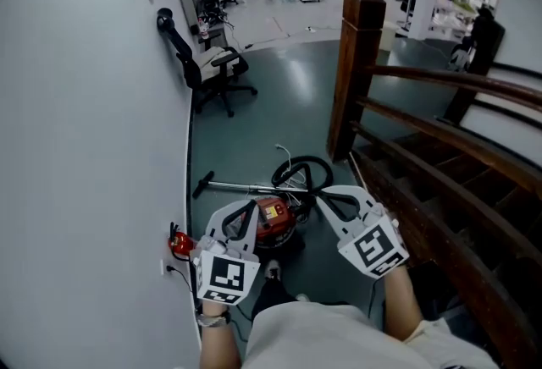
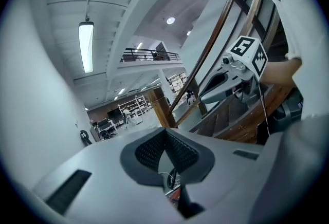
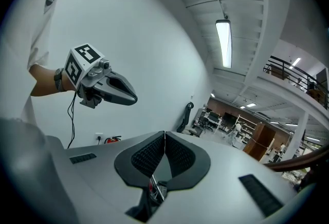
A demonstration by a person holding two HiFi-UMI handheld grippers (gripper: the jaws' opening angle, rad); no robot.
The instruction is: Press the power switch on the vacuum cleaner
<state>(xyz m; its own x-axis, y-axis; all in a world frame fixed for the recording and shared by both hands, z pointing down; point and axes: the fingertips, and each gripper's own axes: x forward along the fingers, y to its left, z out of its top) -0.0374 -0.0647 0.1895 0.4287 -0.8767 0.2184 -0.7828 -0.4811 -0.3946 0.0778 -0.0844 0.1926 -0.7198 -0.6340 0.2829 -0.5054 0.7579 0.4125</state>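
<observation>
Head view: the red vacuum cleaner (image 1: pixel 275 222) sits on the floor (image 1: pixel 254 130) near the wall (image 1: pixel 85 147), showing between the left gripper (image 1: pixel 247 208) and the right gripper (image 1: pixel 323 195). Left gripper view: its jaws are clenched tip to tip on nothing, with a bit of the vacuum cleaner visible under them. Right gripper view: its jaws are likewise pressed together and empty, pointing along the wall.

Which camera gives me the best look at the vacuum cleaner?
The head view: the red vacuum cleaner sits on the floor with its hose and wand in sight. The left and right gripper views look over it, catching only slivers through the gap below their jaws.
</observation>
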